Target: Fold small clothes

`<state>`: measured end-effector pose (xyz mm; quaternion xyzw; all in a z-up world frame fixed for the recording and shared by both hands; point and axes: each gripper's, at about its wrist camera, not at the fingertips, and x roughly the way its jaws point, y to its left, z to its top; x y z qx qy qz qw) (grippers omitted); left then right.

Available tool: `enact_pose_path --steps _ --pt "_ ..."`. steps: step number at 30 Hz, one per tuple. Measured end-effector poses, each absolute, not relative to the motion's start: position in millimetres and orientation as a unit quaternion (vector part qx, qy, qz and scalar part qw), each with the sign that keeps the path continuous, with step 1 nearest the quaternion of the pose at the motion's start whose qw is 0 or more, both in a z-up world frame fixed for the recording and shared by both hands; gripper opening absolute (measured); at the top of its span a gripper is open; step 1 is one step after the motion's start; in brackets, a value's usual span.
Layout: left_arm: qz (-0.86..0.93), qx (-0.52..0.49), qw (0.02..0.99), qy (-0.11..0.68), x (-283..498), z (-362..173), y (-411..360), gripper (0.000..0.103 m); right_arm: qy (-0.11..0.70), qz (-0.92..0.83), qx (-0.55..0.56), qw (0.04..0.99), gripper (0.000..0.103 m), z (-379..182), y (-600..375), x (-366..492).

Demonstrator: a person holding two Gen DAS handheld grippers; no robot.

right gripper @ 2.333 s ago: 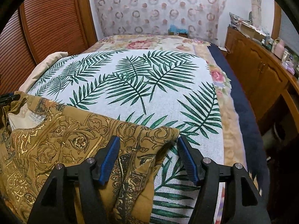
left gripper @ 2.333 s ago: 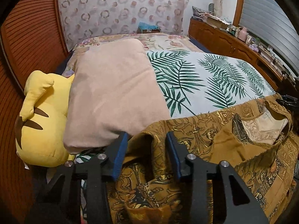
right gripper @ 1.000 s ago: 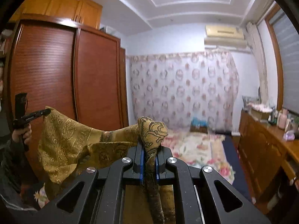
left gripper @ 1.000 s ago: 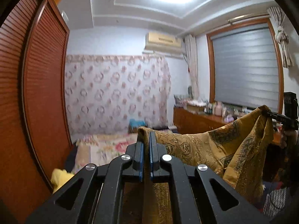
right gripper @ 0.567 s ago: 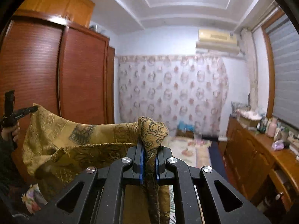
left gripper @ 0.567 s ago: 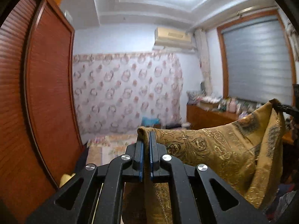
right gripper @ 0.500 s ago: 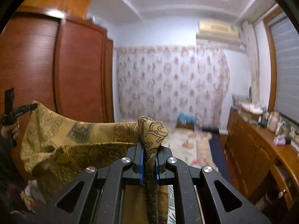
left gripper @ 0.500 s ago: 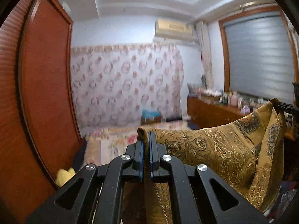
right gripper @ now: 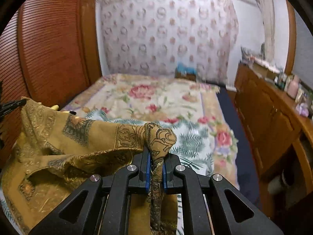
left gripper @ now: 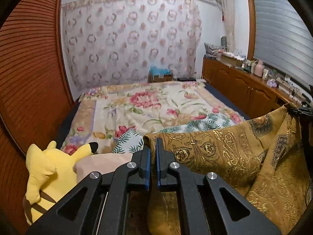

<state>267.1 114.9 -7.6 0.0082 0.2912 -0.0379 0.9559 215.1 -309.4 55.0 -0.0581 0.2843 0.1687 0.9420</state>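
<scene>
A mustard-gold patterned garment (left gripper: 225, 154) hangs stretched between my two grippers above the near end of the bed. My left gripper (left gripper: 153, 150) is shut on one corner of it, and the cloth runs off to the right. The right gripper (left gripper: 300, 111) shows at the far right edge of the left wrist view, pinching the other corner. In the right wrist view my right gripper (right gripper: 155, 154) is shut on a bunched knot of the garment (right gripper: 78, 137), which sags to the left toward the left gripper (right gripper: 13, 103).
Under the garment lies the bed with a floral blanket (left gripper: 148, 105) and a palm-leaf sheet (right gripper: 195, 143). A yellow plush toy (left gripper: 45, 172) and a pink pillow (left gripper: 101, 162) sit at the left. A wooden wardrobe (right gripper: 49, 49) stands at the left, a wooden dresser (right gripper: 270, 113) at the right.
Both grippers have come down and tipped forward with the garment held between them. The views have swung from ceiling and wall to the bed. The garment now hangs low over the bed.
</scene>
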Motion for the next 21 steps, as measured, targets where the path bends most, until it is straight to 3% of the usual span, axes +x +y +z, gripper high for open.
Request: enact_pose_path --steps 9,13,17,21 --pt "-0.029 0.017 0.944 0.329 298.3 -36.3 113.5 0.006 0.326 0.174 -0.057 0.928 0.009 68.2 -302.5 262.3" --pt "-0.026 0.021 0.941 0.337 291.9 -44.3 112.7 0.028 0.339 0.162 -0.059 0.925 0.020 70.6 -306.6 256.4" --pt "-0.043 0.004 0.940 0.338 273.8 -49.2 114.1 0.050 0.336 0.147 -0.068 0.928 0.048 69.3 -309.3 246.9" --pt "-0.059 -0.006 0.936 0.347 251.0 -53.8 110.6 0.071 0.321 0.151 -0.066 0.932 0.050 73.2 -302.5 230.2"
